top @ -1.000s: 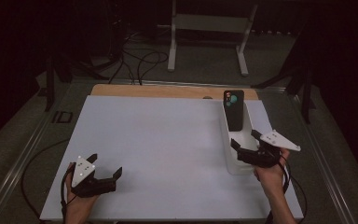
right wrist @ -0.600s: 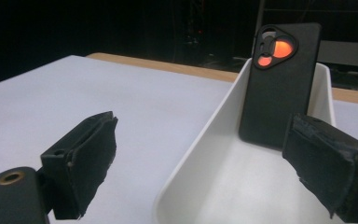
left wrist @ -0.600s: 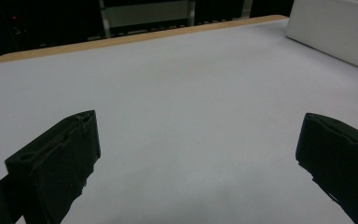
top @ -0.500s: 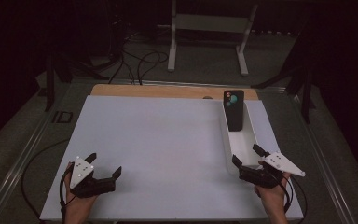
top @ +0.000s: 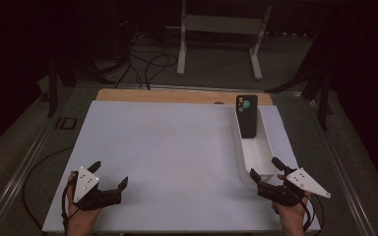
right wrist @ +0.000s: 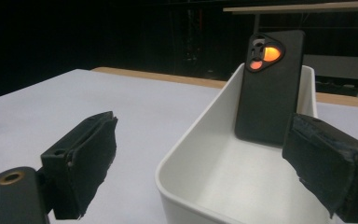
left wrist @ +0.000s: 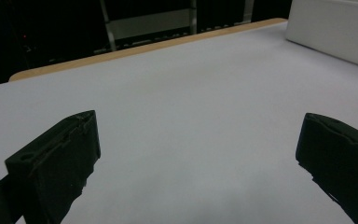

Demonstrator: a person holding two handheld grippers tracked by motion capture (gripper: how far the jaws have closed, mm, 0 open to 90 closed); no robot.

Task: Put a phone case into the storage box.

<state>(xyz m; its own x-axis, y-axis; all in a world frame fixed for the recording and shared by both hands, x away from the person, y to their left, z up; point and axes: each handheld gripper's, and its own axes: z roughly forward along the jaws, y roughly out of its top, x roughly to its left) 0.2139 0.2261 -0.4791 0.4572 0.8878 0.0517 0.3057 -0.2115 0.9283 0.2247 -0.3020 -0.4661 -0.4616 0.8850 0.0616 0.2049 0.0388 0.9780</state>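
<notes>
A black phone case (top: pixel 248 116) (right wrist: pixel 270 86) leans upright against the far end of a long white bin (top: pixel 264 147) (right wrist: pixel 200 140) at the right of the white table. My right gripper (top: pixel 267 168) (right wrist: pixel 200 163) sits at the bin's near end, open, with nothing between its jaws. Near the table's front left edge my left gripper (top: pixel 109 175) (left wrist: pixel 196 154) rests open over bare white tabletop. Part of the bin's white wall (left wrist: pixel 335 28) appears at the upper right of the left gripper view.
A wooden strip (top: pixel 177 95) runs along the table's far edge. Beyond it stand a white metal frame (top: pixel 221 29) and cables on the floor (top: pixel 147 61). Metal rails (top: pixel 24 167) flank the table on both sides.
My right gripper has drawn back toward the table's front edge, away from the bin's near end. The left gripper has stayed put.
</notes>
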